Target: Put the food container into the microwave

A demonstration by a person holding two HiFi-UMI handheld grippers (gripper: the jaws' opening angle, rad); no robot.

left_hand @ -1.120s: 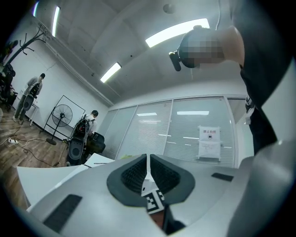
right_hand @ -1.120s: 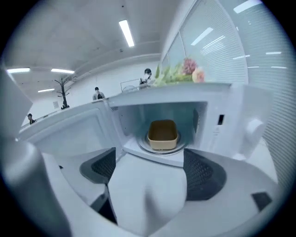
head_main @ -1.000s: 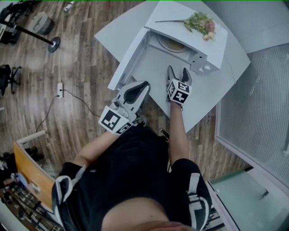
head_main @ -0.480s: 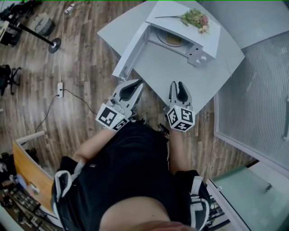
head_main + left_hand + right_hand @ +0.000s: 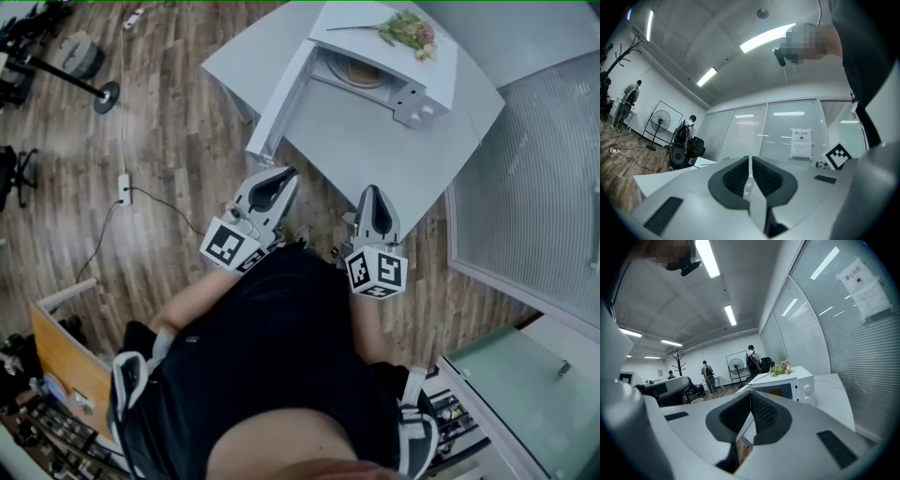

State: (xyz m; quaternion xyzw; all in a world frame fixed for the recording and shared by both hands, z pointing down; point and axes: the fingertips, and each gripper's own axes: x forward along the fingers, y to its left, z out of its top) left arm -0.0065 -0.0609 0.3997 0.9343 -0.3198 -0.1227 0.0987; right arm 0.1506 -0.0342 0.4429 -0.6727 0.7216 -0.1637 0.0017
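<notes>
The white microwave (image 5: 427, 70) stands at the table's far end with its door (image 5: 281, 98) swung open to the left. A yellowish food container (image 5: 359, 69) sits inside its cavity. In the right gripper view the microwave (image 5: 802, 383) shows ahead, with the container (image 5: 777, 392) as an orange patch inside. My left gripper (image 5: 284, 175) hovers off the table's near left edge, jaws shut and empty. My right gripper (image 5: 372, 192) is held over the table's near edge, also shut on nothing. Both sets of jaws meet in the gripper views (image 5: 750, 160) (image 5: 750, 395).
A bunch of flowers (image 5: 409, 28) lies on top of the microwave. The white table (image 5: 375, 155) stands beside a glass wall (image 5: 534, 197) at the right. A cable and power strip (image 5: 124, 186) lie on the wooden floor. A wooden crate (image 5: 56, 352) stands lower left. People (image 5: 707, 373) and a fan (image 5: 736, 365) are far off.
My right gripper has drawn back from in front of the microwave to the table's near edge. The left gripper has pulled slightly toward my body. Both stayed shut.
</notes>
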